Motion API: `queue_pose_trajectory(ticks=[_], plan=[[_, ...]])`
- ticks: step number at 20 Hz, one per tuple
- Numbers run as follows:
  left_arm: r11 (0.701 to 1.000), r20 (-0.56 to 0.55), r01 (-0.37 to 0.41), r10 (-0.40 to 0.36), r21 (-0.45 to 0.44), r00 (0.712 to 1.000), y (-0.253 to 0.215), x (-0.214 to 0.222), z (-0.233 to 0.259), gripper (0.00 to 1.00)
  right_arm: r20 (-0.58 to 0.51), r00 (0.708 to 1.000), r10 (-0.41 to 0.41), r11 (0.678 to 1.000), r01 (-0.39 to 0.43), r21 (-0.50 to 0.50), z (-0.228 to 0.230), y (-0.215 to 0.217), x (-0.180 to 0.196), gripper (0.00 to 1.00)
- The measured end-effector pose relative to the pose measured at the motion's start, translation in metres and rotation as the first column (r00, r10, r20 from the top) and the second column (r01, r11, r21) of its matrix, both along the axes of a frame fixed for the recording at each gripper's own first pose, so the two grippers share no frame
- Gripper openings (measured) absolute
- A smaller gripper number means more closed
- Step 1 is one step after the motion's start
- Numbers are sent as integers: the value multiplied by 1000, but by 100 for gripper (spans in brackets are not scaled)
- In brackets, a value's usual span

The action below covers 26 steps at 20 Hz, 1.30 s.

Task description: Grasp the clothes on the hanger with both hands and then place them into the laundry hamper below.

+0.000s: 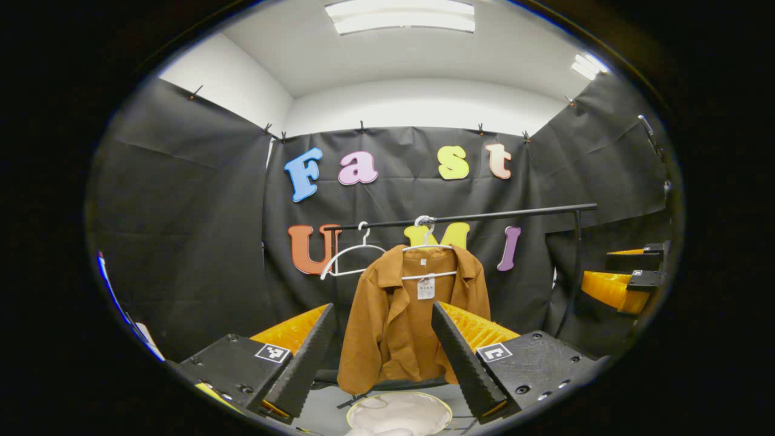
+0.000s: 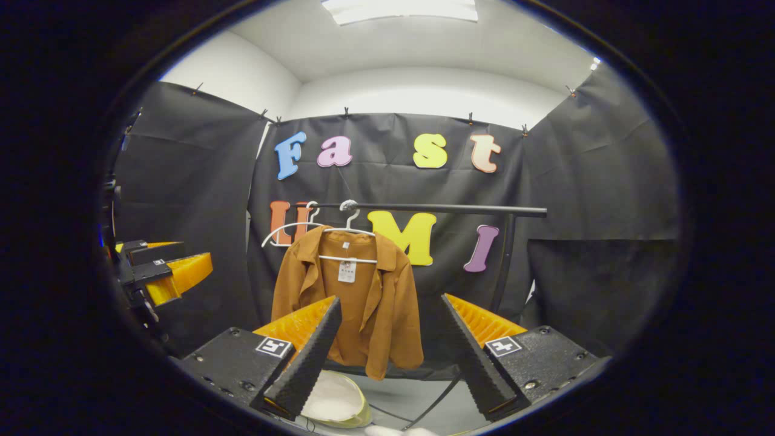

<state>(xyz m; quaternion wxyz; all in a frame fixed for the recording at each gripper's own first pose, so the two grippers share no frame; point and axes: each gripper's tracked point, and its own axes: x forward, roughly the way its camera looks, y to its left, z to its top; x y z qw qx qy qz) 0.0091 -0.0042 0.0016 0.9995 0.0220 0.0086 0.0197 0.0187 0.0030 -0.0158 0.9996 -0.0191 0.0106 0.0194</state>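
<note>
So far nothing of the task is done, as I read it: the brown jacket (image 1: 412, 315) hangs on its white hanger (image 1: 427, 245) from the black rail (image 1: 472, 216), and I have hold of nothing. My left claw (image 1: 384, 357) stands wide open with the jacket showing between its fingers, well apart from the cloth. My right claw (image 2: 390, 357) is likewise spread wide and empty, and from it the jacket (image 2: 357, 297) sits a little left of centre, beyond the left finger. Each claw also shows at the edge of the other's view, both held back from the rail.

The laundry hamper (image 1: 399, 415) lies low, below the jacket, its pale lining and yellowish rim visible between my fingers. A second, bare hanger (image 1: 351, 254) hangs on the rail beside the loaded one.

The jacket's long axis runs vertically, collar up at the hanger, hem down toward the hamper. Its open front, with the tag at the neck, faces me. Everything is left to do: close in, grip it on both sides, free it and lower it in.
</note>
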Motion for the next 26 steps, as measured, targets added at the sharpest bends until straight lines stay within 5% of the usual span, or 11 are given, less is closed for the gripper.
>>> queue_pose_trajectory(ticks=[8, 26], plan=[[1000, 38, 13, -12, -22, 999, -13, 39, -10, 100, -34, 998, 47, 999, -47, -4, -24, -2, 43, 100], [1000, 5, 14, -14, 16, 1000, -15, 255, -105, 99, -112, 973, 202, 979, -198, 45, -83, 21, 293, 100]])
